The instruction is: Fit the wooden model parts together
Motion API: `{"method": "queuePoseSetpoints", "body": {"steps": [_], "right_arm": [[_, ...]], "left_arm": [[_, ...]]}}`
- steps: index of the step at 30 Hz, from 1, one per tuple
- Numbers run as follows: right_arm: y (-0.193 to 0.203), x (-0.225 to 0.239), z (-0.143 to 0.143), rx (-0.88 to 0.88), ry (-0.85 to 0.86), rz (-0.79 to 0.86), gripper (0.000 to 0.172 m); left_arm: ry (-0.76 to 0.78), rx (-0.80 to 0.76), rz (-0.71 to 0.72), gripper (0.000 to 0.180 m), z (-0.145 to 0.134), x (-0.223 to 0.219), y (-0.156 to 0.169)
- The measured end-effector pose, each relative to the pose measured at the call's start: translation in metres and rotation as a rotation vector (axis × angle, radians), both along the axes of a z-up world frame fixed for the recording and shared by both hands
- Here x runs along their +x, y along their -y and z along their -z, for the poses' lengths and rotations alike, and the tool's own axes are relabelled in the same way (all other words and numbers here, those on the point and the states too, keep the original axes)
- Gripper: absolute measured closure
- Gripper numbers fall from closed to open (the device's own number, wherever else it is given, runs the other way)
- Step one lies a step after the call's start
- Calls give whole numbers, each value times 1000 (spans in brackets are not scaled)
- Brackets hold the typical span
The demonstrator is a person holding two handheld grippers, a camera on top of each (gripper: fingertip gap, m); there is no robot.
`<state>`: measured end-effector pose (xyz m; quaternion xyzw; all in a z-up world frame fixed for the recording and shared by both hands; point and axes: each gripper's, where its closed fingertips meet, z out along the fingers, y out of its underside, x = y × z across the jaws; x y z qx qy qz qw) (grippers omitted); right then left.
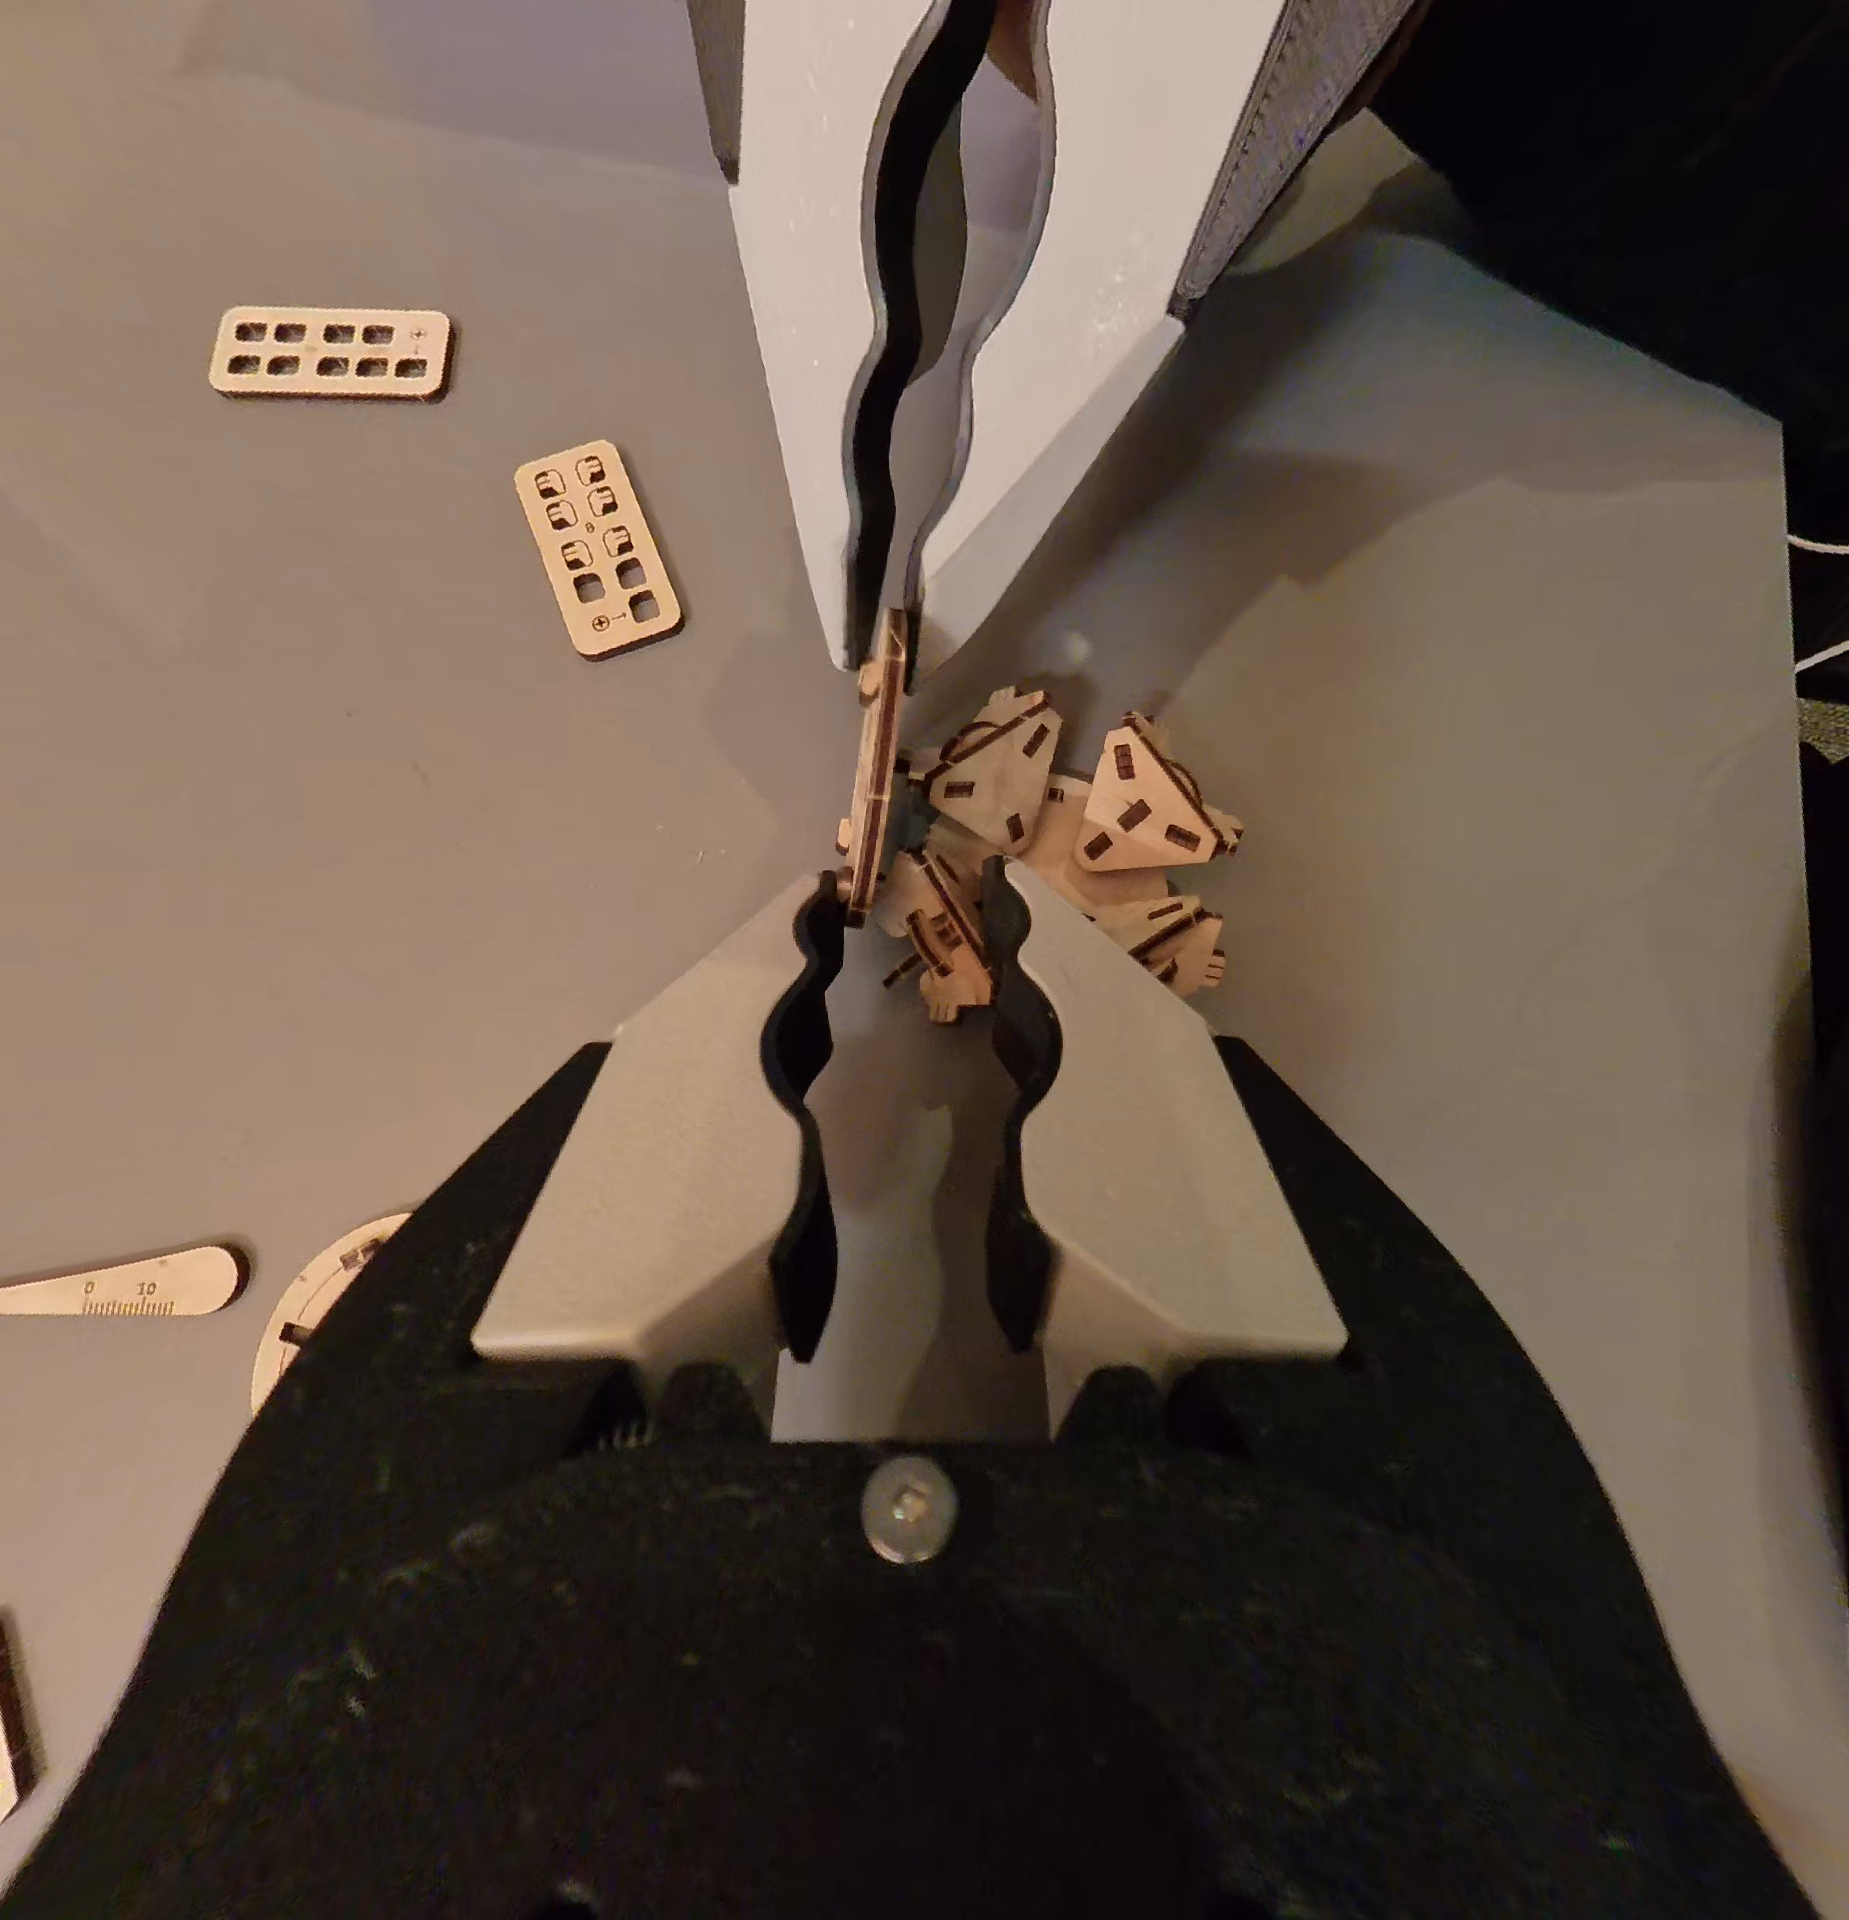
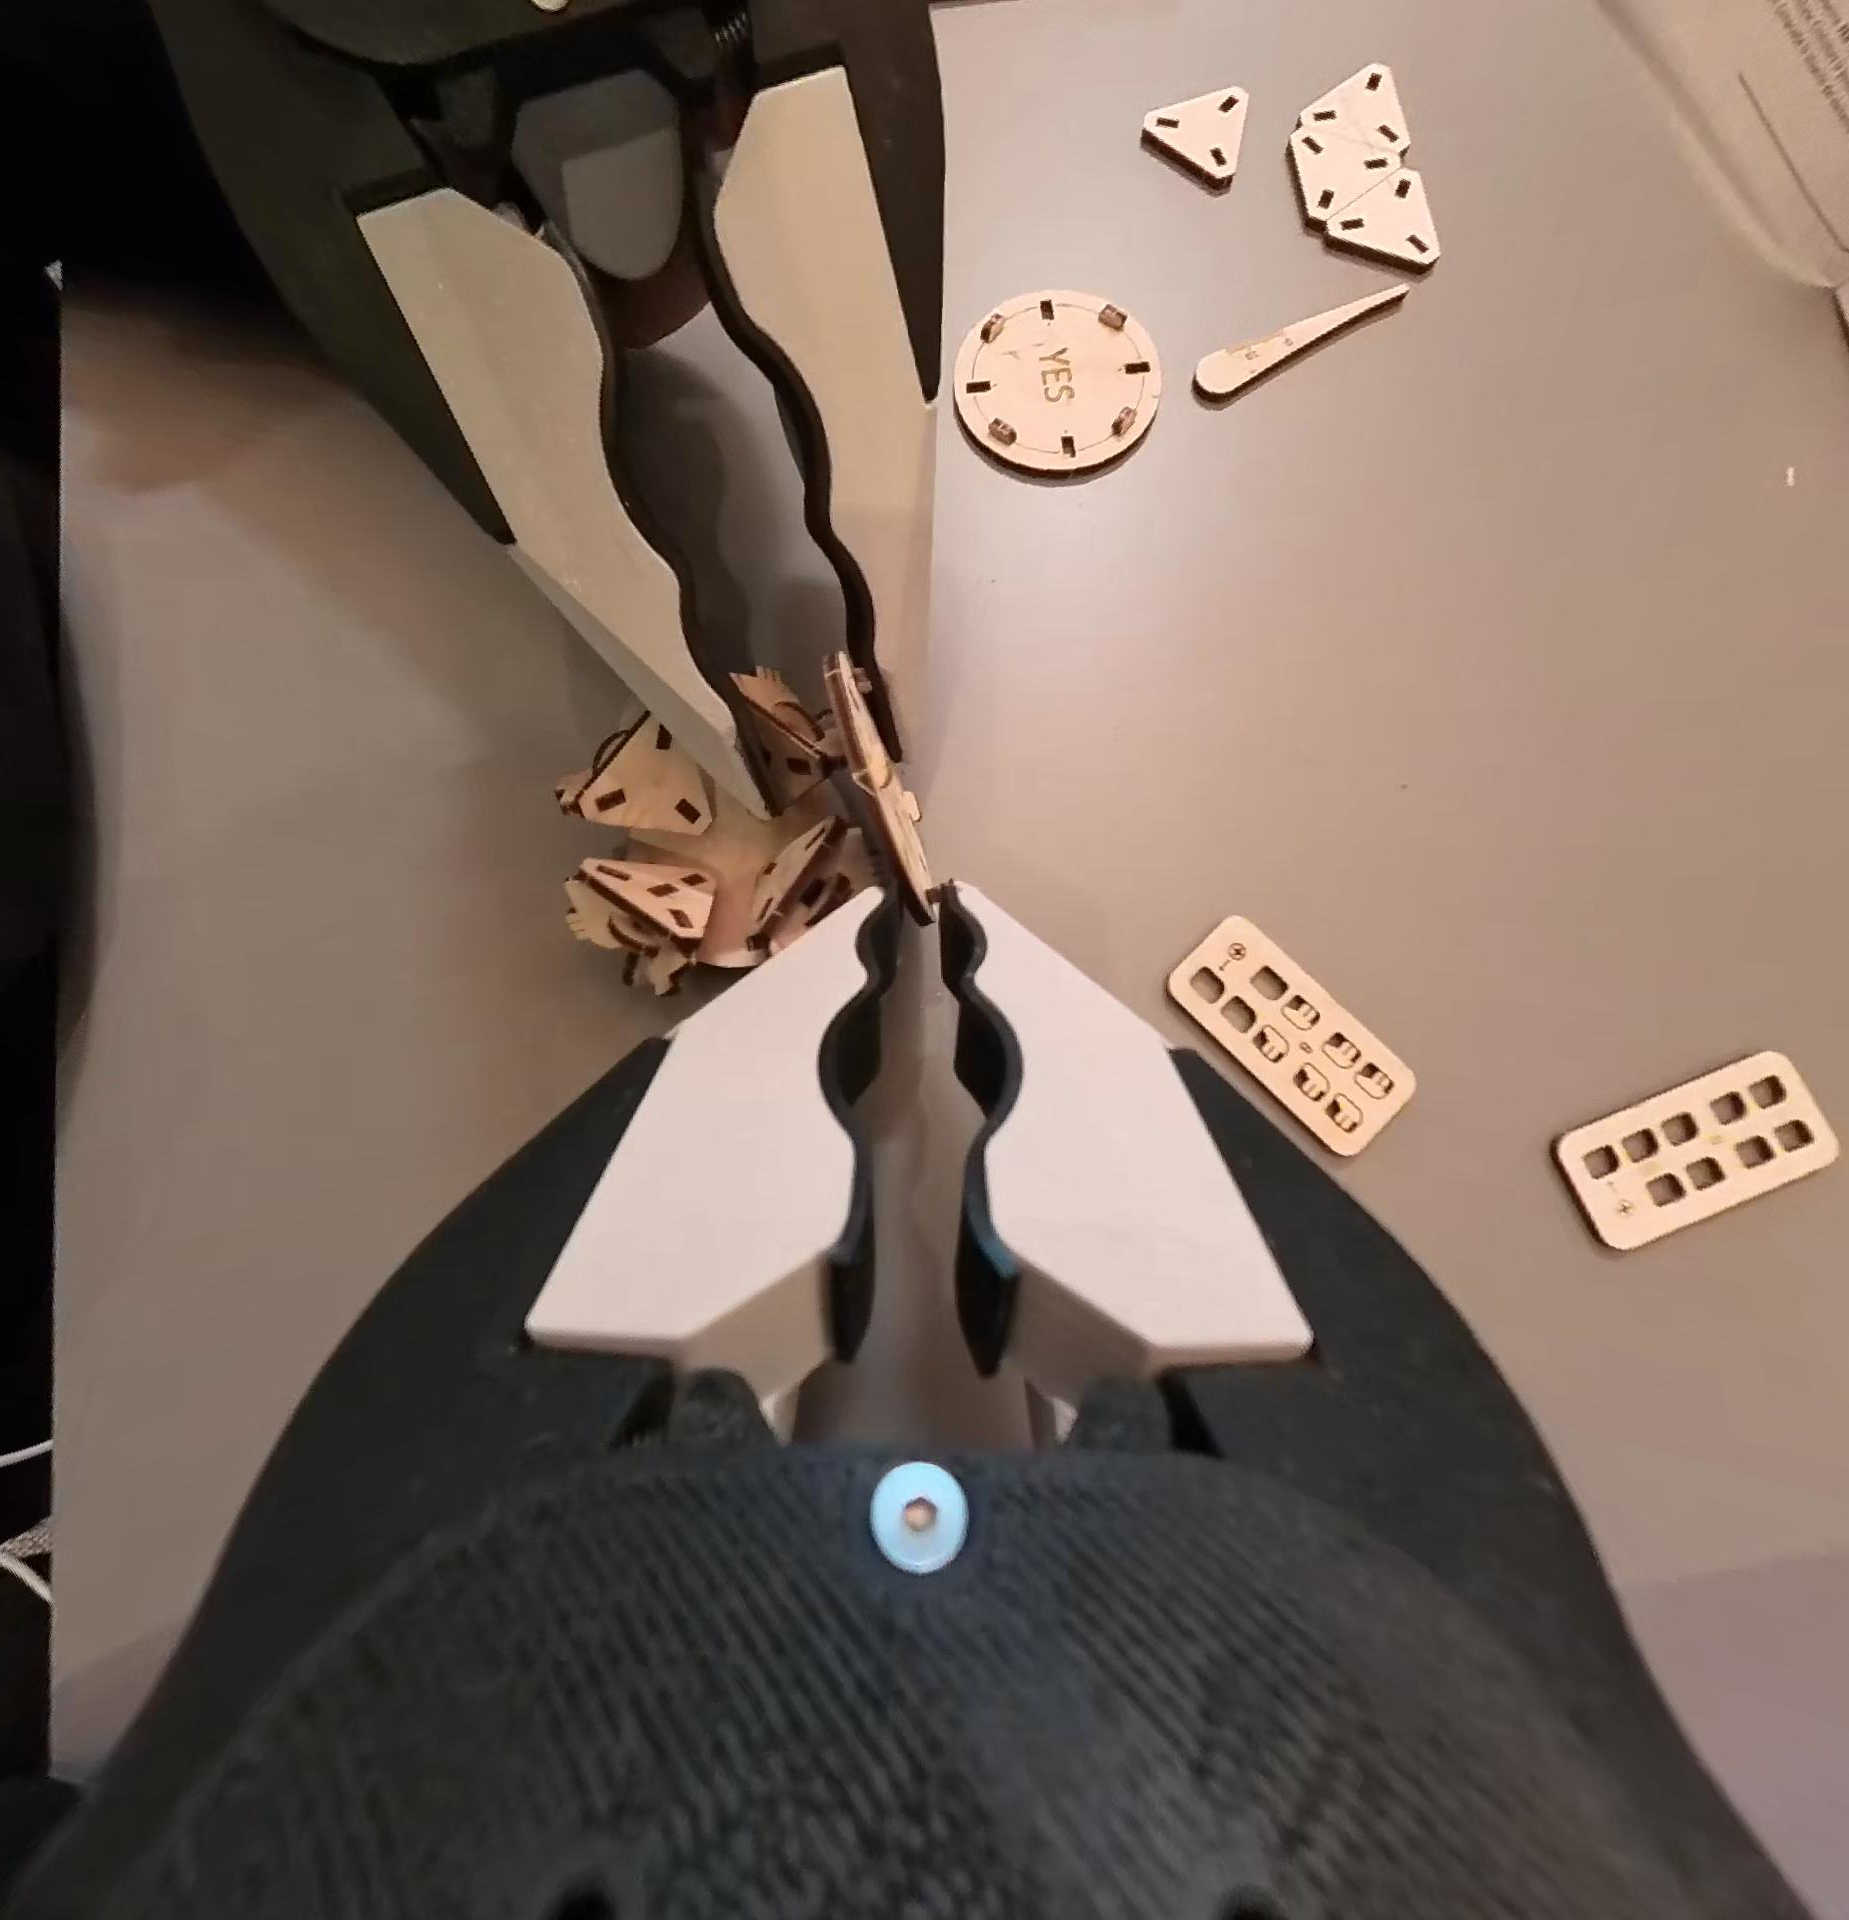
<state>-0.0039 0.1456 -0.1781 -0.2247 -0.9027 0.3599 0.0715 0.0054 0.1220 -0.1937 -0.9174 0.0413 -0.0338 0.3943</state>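
Note:
A wooden assembly of triangular slotted pieces (image 1: 1148,810) rests on the grey table (image 1: 276,935). It also shows in the right wrist view (image 2: 639,800). My left gripper (image 1: 912,888) is shut on one triangular piece of it, with its left pad against the lower edge of a thin wooden disc (image 1: 878,769) that stands on edge. My right gripper (image 2: 918,902) is shut on the near rim of that disc (image 2: 889,821). In the left wrist view the right gripper (image 1: 889,634) comes in from the top and pinches the disc's far rim. The left gripper (image 2: 811,748) comes in from the top of the right wrist view.
Two rectangular wooden plates with holes (image 2: 1289,1049) (image 2: 1694,1158) lie to the right. Farther off lie a round wooden disc (image 2: 1055,379), a pointer strip (image 2: 1294,343) and loose triangles (image 2: 1367,166). The table edge (image 1: 1782,935) runs close beside the assembly. Left and right tips are no more than a few centimetres apart.

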Motion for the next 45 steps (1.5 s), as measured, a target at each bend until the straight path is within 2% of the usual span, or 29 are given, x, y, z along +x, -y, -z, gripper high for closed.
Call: {"method": "queuePoseSetpoints", "body": {"steps": [45], "right_arm": [[5,4,-7,-81,50,-2,165]], "left_arm": [[-7,-1,-7,157,0,0,0]]}}
